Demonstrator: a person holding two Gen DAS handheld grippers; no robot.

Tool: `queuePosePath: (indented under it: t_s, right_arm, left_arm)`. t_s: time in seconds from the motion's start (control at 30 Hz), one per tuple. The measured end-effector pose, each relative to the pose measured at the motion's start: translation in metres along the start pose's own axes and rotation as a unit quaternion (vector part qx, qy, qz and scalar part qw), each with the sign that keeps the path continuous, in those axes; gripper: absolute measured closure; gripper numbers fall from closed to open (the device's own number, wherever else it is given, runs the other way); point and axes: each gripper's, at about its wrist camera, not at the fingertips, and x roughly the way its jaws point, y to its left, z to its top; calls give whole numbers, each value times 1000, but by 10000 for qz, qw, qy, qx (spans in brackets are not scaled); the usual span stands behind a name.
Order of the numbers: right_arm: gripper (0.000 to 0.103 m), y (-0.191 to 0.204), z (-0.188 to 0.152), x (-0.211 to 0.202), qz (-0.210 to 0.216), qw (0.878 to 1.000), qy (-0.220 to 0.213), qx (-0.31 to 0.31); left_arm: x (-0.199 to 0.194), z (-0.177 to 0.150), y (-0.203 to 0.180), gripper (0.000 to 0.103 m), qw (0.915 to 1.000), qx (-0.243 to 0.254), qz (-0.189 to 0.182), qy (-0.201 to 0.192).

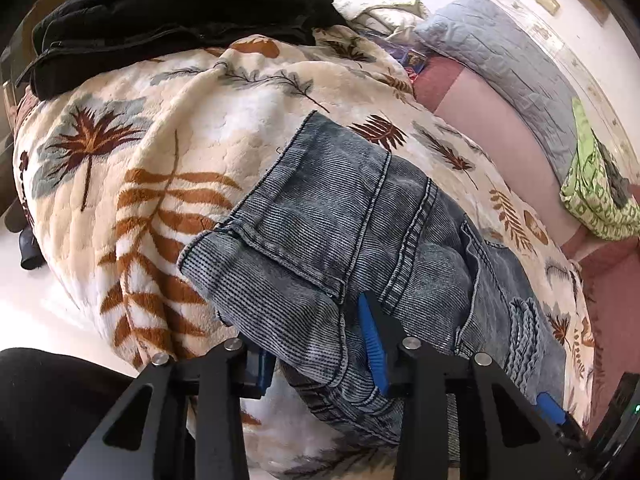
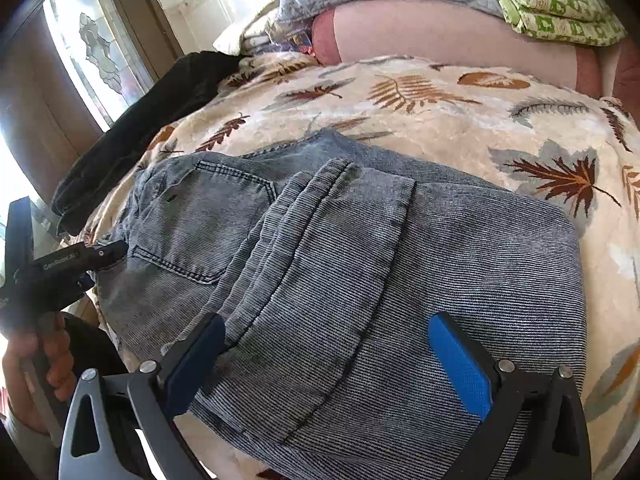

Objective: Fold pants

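- Although the faded blue-grey denim pants [image 2: 360,264] already lie doubled into a compact bundle on the cream fleece blanket with brown leaf prints [image 1: 132,184], I judge the fold nearly finished, not tidied.
- At the bundle's left end, the left gripper [image 1: 316,344] straddles a thick folded edge; whether it pinches I cannot tell.
- Further right, the right gripper [image 2: 332,360] hovers spread wide over the top layer, gripping nothing.
- Probably left: flattening, squaring edges.

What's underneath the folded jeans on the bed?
The jeans lie on a cream leaf-print blanket, which shows all around them. Whatever lies directly beneath the denim is covered and cannot be seen.
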Motion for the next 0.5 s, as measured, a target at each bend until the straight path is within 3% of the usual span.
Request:
queuePosePath:
  t_s: [0.1, 0.27, 0.43, 0.47, 0.5]
  right_arm:
    - [1, -1, 12, -7, 22, 9994, 193, 284]
    - [1, 21, 50, -23, 52, 10000, -46, 62]
    - [1, 54, 79, 7, -927, 9921, 117, -833]
    - [0, 57, 79, 20, -1086, 9890, 260, -974]
    - [0, 59, 74, 46, -1291, 9817, 717, -1201]
  left_arm:
    - [0, -1, 1, 64, 10000, 20, -32, 3]
    - [-1, -2, 2, 65, 10000, 46, -65, 4]
    - [-1, -2, 4, 65, 9999, 79, -85, 3]
    - [-1, -2, 4, 65, 9999, 90, -82, 0]
    - [-1, -3, 3, 65, 9999, 109, -73, -6]
